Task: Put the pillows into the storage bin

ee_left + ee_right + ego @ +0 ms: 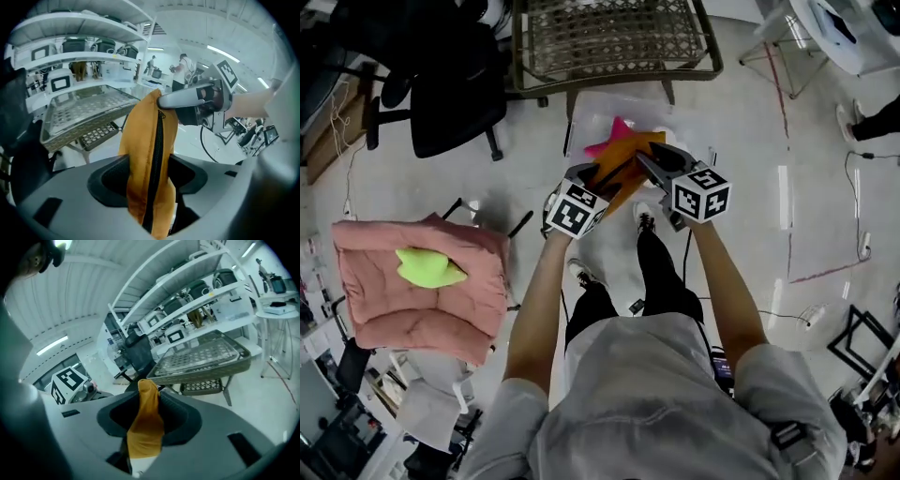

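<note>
1. Orange pillow [623, 161]: it hangs in the air in front of the person, pinched from both sides. The left tongs [602, 178] are clamped on its zipper edge, and the right tongs [654, 161] are closed on a fold at the opposite end.
2. Its long axis runs roughly from one pair of tongs to the other, so neither hand is nearer.
3. Just beyond and below it on the floor stands the clear storage bin [581, 108]. A pink pillow [614, 136] seems to lie in it already. The drop is forward and down, I judge.
4. Well off to the left, a lime-green pillow [427, 267] rests on a pink cushion [422, 309].
</note>
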`<state>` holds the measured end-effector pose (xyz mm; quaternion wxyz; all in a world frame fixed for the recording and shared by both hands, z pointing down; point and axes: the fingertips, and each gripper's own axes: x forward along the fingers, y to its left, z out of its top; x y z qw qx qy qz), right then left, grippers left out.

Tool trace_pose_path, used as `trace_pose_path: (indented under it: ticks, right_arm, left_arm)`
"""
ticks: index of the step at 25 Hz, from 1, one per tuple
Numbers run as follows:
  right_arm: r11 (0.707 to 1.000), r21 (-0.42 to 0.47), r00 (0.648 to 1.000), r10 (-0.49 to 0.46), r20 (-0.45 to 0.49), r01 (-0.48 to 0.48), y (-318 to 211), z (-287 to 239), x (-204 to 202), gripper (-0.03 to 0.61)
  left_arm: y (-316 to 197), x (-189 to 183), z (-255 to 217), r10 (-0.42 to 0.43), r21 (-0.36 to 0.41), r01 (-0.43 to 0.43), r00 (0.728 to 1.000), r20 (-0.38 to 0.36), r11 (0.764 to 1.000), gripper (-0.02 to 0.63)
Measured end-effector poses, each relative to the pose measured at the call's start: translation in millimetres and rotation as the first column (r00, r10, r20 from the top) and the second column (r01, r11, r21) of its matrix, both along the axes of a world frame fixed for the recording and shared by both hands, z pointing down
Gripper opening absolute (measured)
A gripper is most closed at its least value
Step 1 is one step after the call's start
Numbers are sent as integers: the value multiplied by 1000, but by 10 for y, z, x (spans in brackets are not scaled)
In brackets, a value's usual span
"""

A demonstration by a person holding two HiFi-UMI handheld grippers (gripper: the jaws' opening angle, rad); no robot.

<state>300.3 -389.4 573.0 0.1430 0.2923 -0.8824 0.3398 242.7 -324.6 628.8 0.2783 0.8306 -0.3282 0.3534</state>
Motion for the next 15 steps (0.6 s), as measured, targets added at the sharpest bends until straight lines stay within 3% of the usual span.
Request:
trace_pose_path:
  ticks: [2, 5, 9, 15]
  right_arm:
    - [996, -38, 997, 77, -6, -77, -89, 264, 329, 153]
    - [974, -104, 980, 199, -22, -200, -143, 677, 779, 155]
    - [926, -191, 945, 324, -46, -326, -229, 1270, 1292, 155]
    - [888, -240, 920, 379, -101, -392, -16, 1940, 1591, 153]
  left_arm:
    - [-127, 276, 255, 98, -41, -98, 995, -12, 994, 265]
    - [-260, 647, 648, 245, -95, -247, 969, -39, 964, 265]
    - [-434, 1057, 1166, 403, -159, -405, 914, -48, 900, 265]
    - [-331, 1310, 1833, 549, -212, -548, 834, -58, 809, 265]
